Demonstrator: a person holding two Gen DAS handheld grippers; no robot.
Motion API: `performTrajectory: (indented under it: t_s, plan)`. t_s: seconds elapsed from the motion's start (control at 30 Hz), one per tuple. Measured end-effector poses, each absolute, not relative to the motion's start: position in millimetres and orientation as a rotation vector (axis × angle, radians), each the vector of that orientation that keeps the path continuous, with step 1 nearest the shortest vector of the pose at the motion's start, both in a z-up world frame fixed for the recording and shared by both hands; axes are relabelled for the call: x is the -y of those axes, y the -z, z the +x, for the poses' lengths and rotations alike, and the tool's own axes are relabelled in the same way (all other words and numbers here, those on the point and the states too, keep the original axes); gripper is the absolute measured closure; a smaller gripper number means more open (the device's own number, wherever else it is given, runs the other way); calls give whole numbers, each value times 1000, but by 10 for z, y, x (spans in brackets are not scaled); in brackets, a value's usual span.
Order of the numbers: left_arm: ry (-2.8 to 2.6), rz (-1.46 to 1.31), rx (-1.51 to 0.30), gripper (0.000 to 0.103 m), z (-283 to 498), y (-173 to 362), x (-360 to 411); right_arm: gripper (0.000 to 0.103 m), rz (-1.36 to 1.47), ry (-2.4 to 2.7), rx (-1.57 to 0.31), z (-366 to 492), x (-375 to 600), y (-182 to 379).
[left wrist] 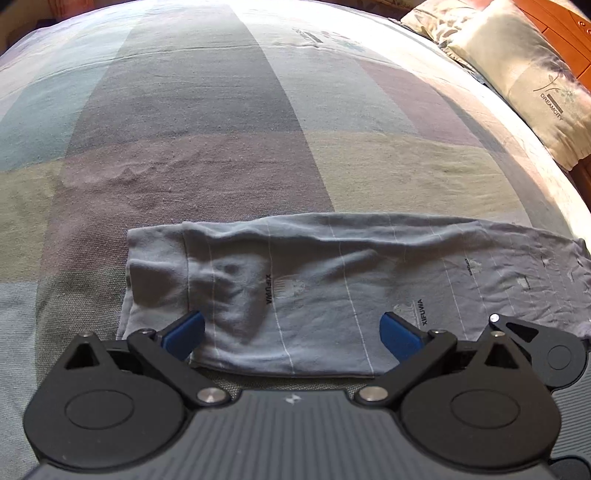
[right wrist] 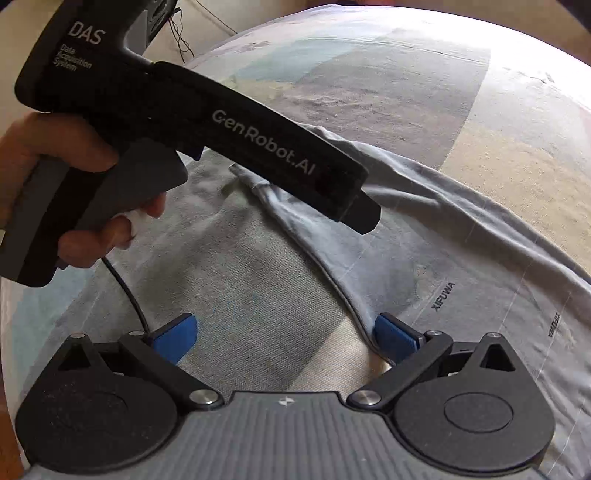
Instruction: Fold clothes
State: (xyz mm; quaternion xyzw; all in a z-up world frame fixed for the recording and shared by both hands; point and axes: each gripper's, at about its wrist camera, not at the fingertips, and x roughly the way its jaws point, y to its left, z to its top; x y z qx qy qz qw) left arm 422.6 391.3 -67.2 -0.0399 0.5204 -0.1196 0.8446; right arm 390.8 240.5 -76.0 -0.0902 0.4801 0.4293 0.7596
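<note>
Soft grey-blue garment (left wrist: 332, 291) here, thin jersey with fine pale vertical lines, lying rumpled and folded into a long band across the bed (left wrist: 207, 122), whose cover is a coarse woven patchwork of faded green, mauve, grey and blue blocks. Printed on the cloth, "XIFUWA" reads several times over, beside small pale emblems too faint to make out. The left tool (left wrist: 291, 332) sits right at the near edge of the band, its blue pads spread wide, black linkage arms angled outward, and the cloth lies between and beneath them with nothing pinched. On the far right of that view, a cream pillow (left wrist: 532, 81) with a floral print carries the word "DREAMCITY", against an orange-brown wooden headboard (left wrist: 554, 22). Over to the right wrist view: the right tool (right wrist: 284, 336) is also spread, its right blue pad just touching the dark-piped hem of the garment (right wrist: 461, 280), its left pad over bare bed cover. Across the top of this view runs the left tool's black body, held by a hand (right wrist: 44, 177) on a grey pistol grip, lettered "GenRobot.AI" and "DAS Data Acquisition System". A black cable (right wrist: 125, 291) trails down from the grip.
</note>
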Motion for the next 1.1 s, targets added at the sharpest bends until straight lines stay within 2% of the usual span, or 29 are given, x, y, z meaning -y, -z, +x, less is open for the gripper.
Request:
performTrajectory:
  t_s: [0.07, 0.2, 0.33, 0.47, 0.7, 0.83, 0.93, 1.07, 1.1]
  plan:
    - [294, -68, -1073, 2, 4216, 610, -3834, 0, -184, -950, -1058, 3976, -2345, 693]
    - [330, -50, -1053, 2, 4330, 609, -3685, 0, -213, -827, -948, 4192, -2224, 628]
    - [264, -121, -1119, 2, 4381, 785, -3793, 0, -178, -780, -1023, 4284, -2177, 793]
    - [256, -56, -1127, 1, 4245, 782, -3787, 0, -121, -861, -1108, 4018, -2122, 747]
    - [360, -32, -1064, 1, 4382, 549, -3532, 0, -156, -807, -1029, 4092, -1849, 545]
    - [394, 6, -1082, 1, 4437, 641, -3362, 0, -221, -671, -979, 4078, -1482, 507]
    - [352, 10, -1102, 1, 4393, 797, -3467, 0, -229, -632, -1021, 3982, -1193, 561]
    - [261, 153, -1100, 1, 4384, 853, -3572, 0, -163, -642, -1140, 3850, -962, 701]
    - [253, 110, -1111, 1, 4414, 855, -3655, 0, -141, -643, -1169, 3802, -904, 731]
